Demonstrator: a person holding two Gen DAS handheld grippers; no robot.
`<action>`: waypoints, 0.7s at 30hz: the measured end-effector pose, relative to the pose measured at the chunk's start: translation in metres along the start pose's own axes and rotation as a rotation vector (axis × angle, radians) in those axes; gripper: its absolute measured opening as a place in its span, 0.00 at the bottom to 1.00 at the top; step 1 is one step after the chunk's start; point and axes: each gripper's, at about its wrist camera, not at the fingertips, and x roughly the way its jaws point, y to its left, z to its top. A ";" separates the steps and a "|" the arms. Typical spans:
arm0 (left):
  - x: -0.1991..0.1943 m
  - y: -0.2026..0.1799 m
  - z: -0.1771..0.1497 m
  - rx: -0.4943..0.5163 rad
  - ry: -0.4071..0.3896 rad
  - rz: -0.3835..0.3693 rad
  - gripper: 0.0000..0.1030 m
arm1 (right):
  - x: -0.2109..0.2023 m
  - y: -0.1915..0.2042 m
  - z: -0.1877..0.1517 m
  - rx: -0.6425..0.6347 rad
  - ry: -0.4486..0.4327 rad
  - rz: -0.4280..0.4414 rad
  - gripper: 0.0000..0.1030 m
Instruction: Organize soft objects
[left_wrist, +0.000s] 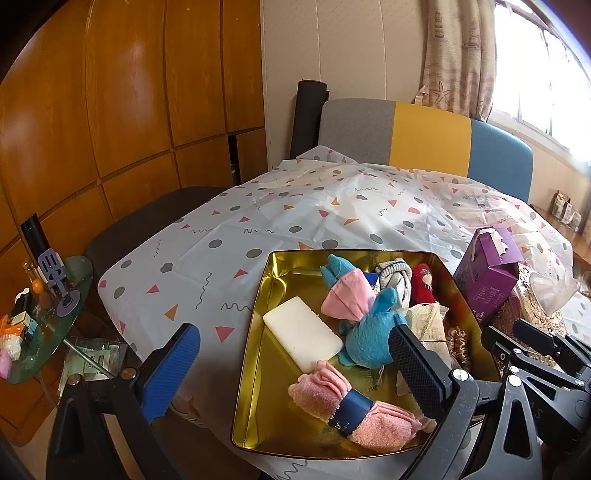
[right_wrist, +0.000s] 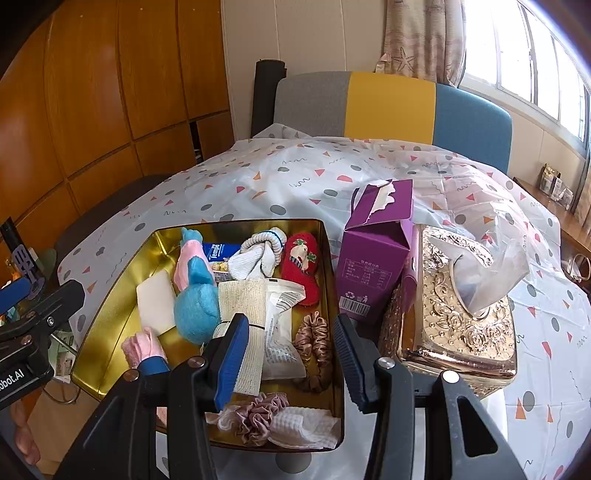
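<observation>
A gold tin (left_wrist: 255, 306) (right_wrist: 107, 291) stands on the patterned tablecloth, filled with soft items. It holds a blue and pink plush toy (left_wrist: 369, 332) (right_wrist: 195, 306), a white foam block (left_wrist: 303, 332), a pink cloth roll with a blue band (left_wrist: 321, 395), a white sock (right_wrist: 258, 258), a red sock (right_wrist: 301, 266), a packaged beige cloth (right_wrist: 273, 325) and scrunchies (right_wrist: 314, 343). My left gripper (left_wrist: 295, 369) hovers wide open over the tin's near left part. My right gripper (right_wrist: 291, 362) hangs half open above the packet and scrunchies, its pads pressing on nothing.
A purple carton (right_wrist: 373, 266) and an ornate gold tissue box (right_wrist: 454, 314) stand right of the tin, with a clear plastic bag (right_wrist: 498, 254) on the box. Chairs line the table's far side. A cluttered glass side table (left_wrist: 37, 332) sits at the left.
</observation>
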 end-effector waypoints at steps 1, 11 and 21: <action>0.000 0.000 0.000 0.001 0.001 0.000 1.00 | 0.000 0.000 0.000 -0.001 0.000 0.001 0.46; -0.001 -0.001 -0.001 -0.001 0.003 0.001 1.00 | 0.001 0.001 -0.003 -0.003 0.006 0.003 0.46; -0.001 -0.002 -0.002 0.004 0.007 -0.006 1.00 | 0.001 -0.001 -0.003 0.001 0.005 -0.001 0.46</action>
